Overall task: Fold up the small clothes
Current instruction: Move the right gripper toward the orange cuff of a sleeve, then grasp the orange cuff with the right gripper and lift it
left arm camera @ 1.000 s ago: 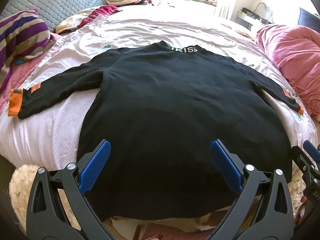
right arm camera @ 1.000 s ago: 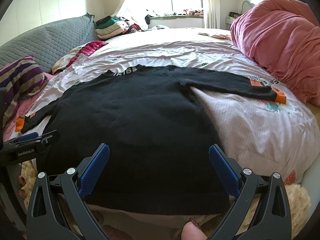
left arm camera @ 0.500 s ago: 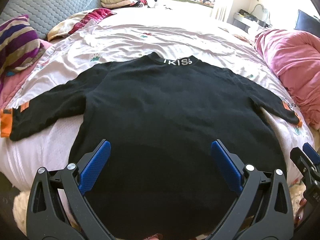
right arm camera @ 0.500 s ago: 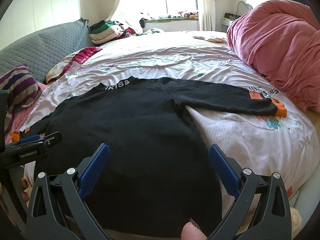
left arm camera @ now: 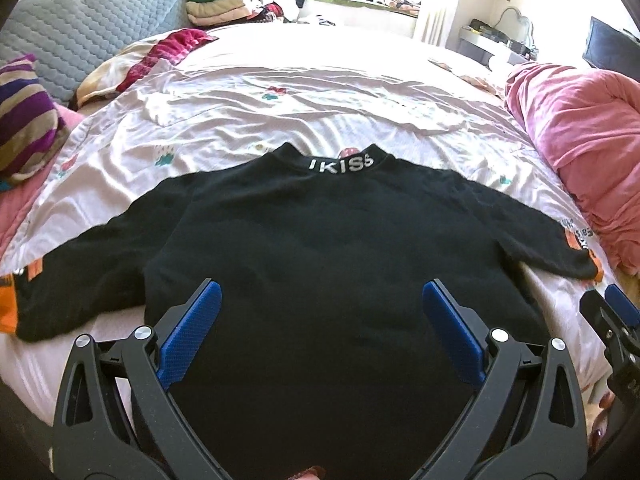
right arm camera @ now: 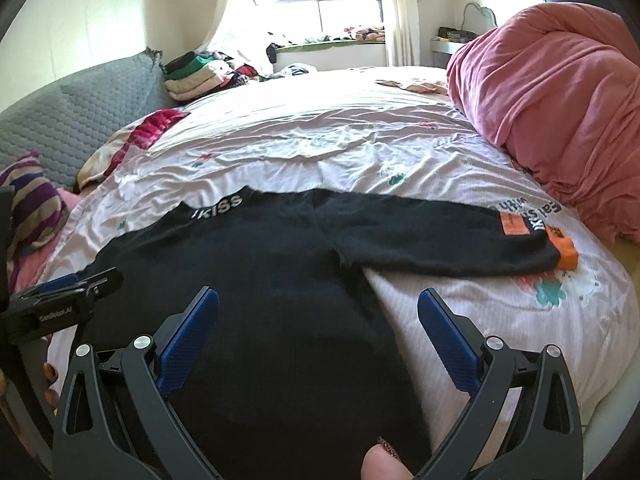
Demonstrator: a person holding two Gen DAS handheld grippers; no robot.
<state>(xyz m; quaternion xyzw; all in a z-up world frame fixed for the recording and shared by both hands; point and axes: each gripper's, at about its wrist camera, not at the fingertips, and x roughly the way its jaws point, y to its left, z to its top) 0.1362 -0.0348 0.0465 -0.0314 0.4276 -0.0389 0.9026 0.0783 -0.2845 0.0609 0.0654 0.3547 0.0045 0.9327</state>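
A small black long-sleeved top (left arm camera: 320, 248) lies flat on the bed, collar marked "IKISS" (left arm camera: 340, 164) at the far side, sleeves spread to both sides with orange cuffs (right arm camera: 566, 250). It also shows in the right wrist view (right arm camera: 260, 280). My left gripper (left arm camera: 320, 312) is open and empty above the lower body of the top. My right gripper (right arm camera: 318, 316) is open and empty above the top's right lower edge. The right gripper also shows at the right edge of the left wrist view (left arm camera: 616, 316).
The bed sheet (left arm camera: 320, 92) is pale pink with small prints. A pink duvet (right arm camera: 560, 92) is heaped at the right. A striped pillow (left arm camera: 24, 128), a grey headboard cushion (left arm camera: 100, 28) and stacked clothes (left arm camera: 220, 4) lie at the left and far side.
Both grippers have moved forward over the top, toward the collar. The hem has dropped out of view below the fingers. Both stay open.
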